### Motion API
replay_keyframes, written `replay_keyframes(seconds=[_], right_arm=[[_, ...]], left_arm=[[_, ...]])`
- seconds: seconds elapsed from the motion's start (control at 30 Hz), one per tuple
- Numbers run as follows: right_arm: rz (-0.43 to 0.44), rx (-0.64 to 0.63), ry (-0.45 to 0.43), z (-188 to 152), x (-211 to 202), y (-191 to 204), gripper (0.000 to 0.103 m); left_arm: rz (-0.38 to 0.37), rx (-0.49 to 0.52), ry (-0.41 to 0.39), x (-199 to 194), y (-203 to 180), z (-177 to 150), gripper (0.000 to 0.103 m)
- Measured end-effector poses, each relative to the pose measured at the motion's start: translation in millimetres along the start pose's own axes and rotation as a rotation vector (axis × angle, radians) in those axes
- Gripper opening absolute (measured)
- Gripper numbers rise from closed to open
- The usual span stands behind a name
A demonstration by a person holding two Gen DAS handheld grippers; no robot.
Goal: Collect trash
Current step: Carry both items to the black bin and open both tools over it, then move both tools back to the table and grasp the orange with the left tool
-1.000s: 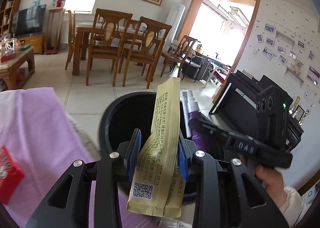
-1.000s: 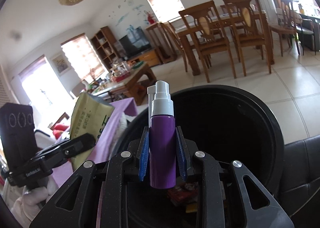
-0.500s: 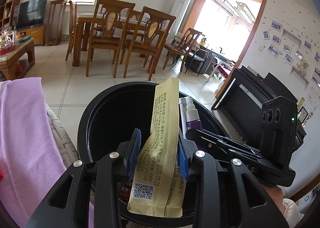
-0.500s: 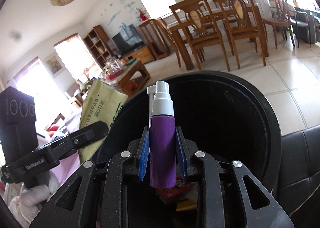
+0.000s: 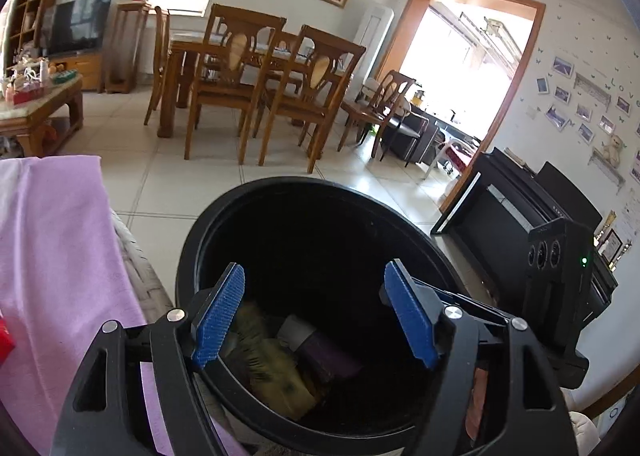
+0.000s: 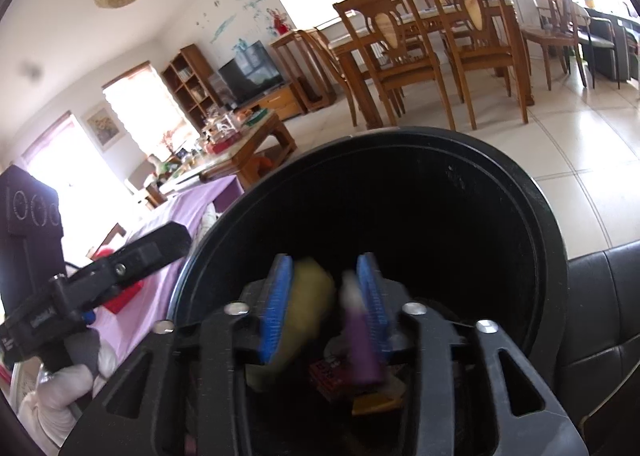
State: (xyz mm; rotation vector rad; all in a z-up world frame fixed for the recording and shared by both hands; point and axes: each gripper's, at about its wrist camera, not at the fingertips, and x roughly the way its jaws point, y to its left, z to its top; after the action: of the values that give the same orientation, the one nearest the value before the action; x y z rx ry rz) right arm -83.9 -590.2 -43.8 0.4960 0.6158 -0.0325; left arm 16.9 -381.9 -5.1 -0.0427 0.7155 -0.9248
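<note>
A purple cloth [image 5: 52, 256] covers the surface at nine o'clock, beside a round black trash bin [image 5: 256, 199] standing on the tiled floor [image 5: 160, 175]. The left hand-held gripper [image 5: 316, 314] hangs over the bin's mouth with its blue-padded jaws spread wide and nothing between them. Down inside the bin, at six o'clock, lie a yellow packet [image 5: 272, 372] and, touching it on the right, a purple spray bottle [image 5: 324, 352]. From the other side, the right hand-held gripper [image 6: 326, 310] is also over the bin, its jaws parted moderately; the yellow packet [image 6: 300, 320] and the purple bottle [image 6: 360, 344] appear blurred between its pads, free of them, above other litter on the bin floor. Wooden dining chairs [image 5: 224, 83] stand at twelve o'clock, and a black piano [image 5: 532, 215] at three o'clock.
</note>
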Motion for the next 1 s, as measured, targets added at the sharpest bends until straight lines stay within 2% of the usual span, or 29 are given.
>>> replay_keyframes(seconds=[0.07,0.1,0.13,0.27,0.37,0.43,0.57,0.73,0.83,1.0], right_arm=[[-0.004,0.002,-0.007,0.7,-0.7,2.6,0.053],[-0.006,0.003,-0.011,0.4,-1.2,3.3,0.059],[-0.008,0.004,-0.015,-0.3,-2.3,4.3,0.062],[-0.003,-0.004,-0.03,-1.3,-3.6,11.6,0.078],[0.007,-0.013,-0.031,-3.8,-4.5,20.1,0.088],[0.014,-0.021,-0.027,-3.6,-2.0,29.6,0.095],[-0.006,-0.067,-0.002,-0.7,7.4,54.0,0.098],[-0.025,-0.143,0.027,-10.4,22.4,93.2,0.098],[-0.014,-0.191,0.041,-14.9,33.1,121.9,0.098],[0.038,-0.285,0.059,-23.3,50.2,176.8,0.098]], left_arm=[[0.004,-0.01,-0.007,-5.2,2.2,-0.9,0.073],[0.006,-0.015,-0.009,-7.2,3.2,-1.4,0.076],[0.01,-0.018,-0.011,-9.2,3.9,-1.9,0.084],[0.037,-0.01,-0.05,-28.4,6.4,-1.2,0.085],[0.073,0.012,-0.08,-44.9,10.7,0.0,0.094],[0.105,0.025,-0.107,-56.6,13.3,-0.8,0.094],[0.171,0.035,-0.14,-81.2,26.4,-4.6,0.098],[0.268,0.003,-0.176,-118.7,60.9,-8.9,0.098],[0.316,-0.016,-0.19,-139.9,83.8,-12.3,0.098],[0.442,-0.066,-0.21,-182.9,132.5,-25.6,0.098]])
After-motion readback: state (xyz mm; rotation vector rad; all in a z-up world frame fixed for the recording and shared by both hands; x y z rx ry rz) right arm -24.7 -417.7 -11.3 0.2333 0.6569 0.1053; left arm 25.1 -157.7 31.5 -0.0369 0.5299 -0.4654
